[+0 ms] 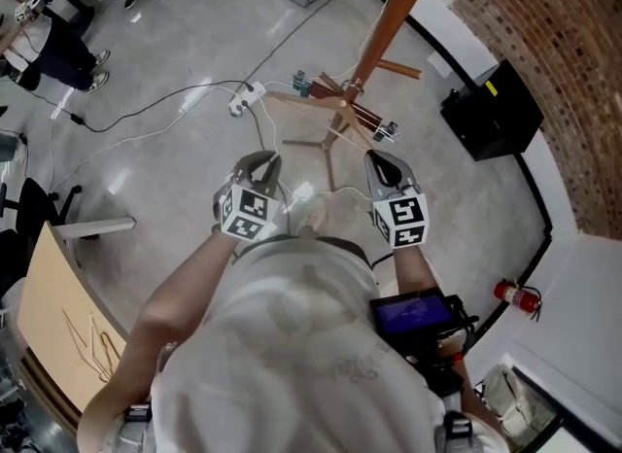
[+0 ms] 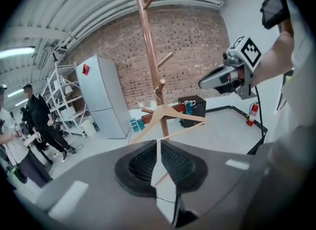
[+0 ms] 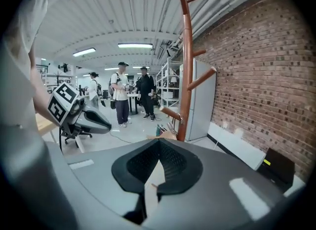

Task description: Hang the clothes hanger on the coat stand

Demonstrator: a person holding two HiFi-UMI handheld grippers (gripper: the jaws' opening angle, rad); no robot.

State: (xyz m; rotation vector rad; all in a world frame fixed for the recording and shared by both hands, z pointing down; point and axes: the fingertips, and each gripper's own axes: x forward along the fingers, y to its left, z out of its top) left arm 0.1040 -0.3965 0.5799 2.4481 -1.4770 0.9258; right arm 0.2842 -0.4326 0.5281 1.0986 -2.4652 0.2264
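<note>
We find the hanger (image 2: 161, 111) crosswise, hook beside the coat stand (image 2: 148, 51); left gripper (image 2: 159, 144) and right gripper (image 3: 159, 141) clamp it; open floor (image 1: 194, 43) leftward.

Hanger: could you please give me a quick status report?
Left gripper shut on hanger rod. Right gripper shut on its end. Hook beside coat stand, not clearly hung. Dark clip bar close behind it.

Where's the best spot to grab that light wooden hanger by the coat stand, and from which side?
Probably one sloping arm of the light wooden clothes hanger, from the open-floor side. Its flat face turns that way, while the brown wooden coat stand and a dark clip hanger crowd behind.
</note>
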